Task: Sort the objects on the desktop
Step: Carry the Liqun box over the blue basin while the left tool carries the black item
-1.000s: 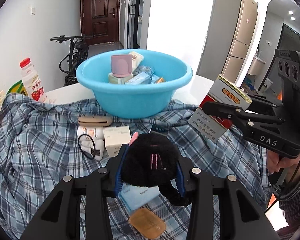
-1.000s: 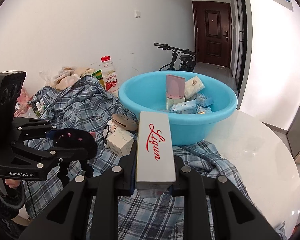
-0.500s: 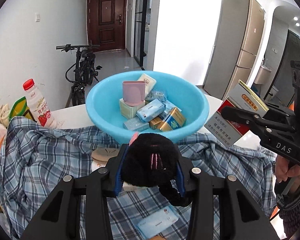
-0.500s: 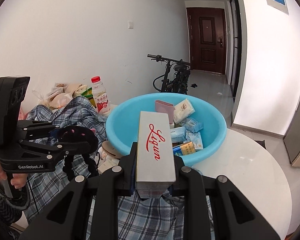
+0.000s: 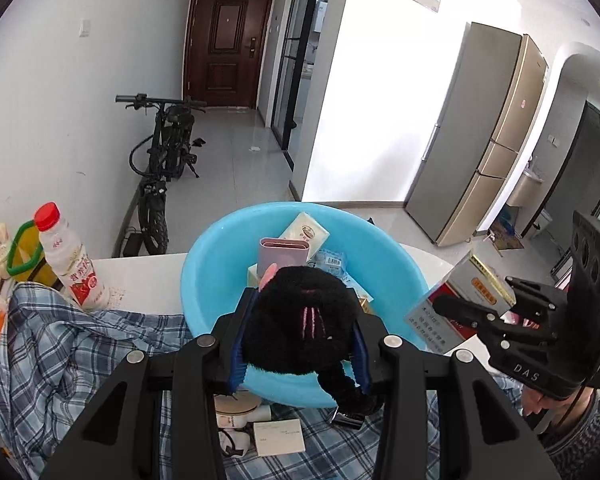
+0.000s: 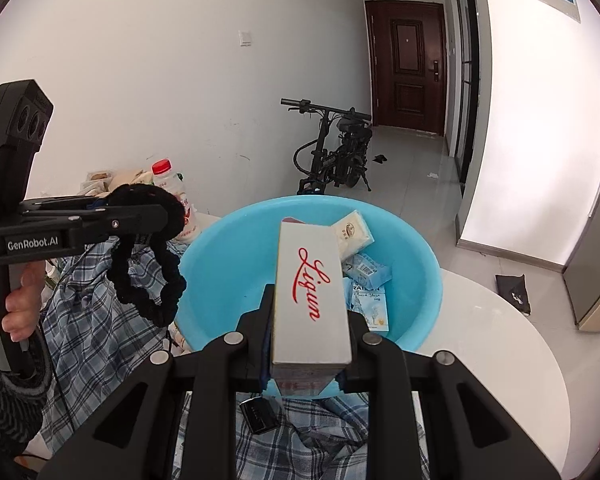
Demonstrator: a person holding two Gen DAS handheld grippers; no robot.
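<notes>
Left gripper [image 5: 300,328] clamped on black plush toy [image 5: 300,320], poised over blue basin [image 5: 216,280], rim at 6 o'clock. Right gripper [image 6: 310,344] clamped on Liqun carton [image 6: 312,292], likewise over basin. Toy's dangling looped cord [image 6: 148,280] seen from right wrist only; white box [image 5: 279,437] on plaid cloth [image 5: 60,360] from left only. Bare white tabletop [image 6: 500,340] at 3 o'clock.

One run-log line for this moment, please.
left gripper: shut on black plush toy | right gripper: shut on Liqun box | both over blue basin
</notes>
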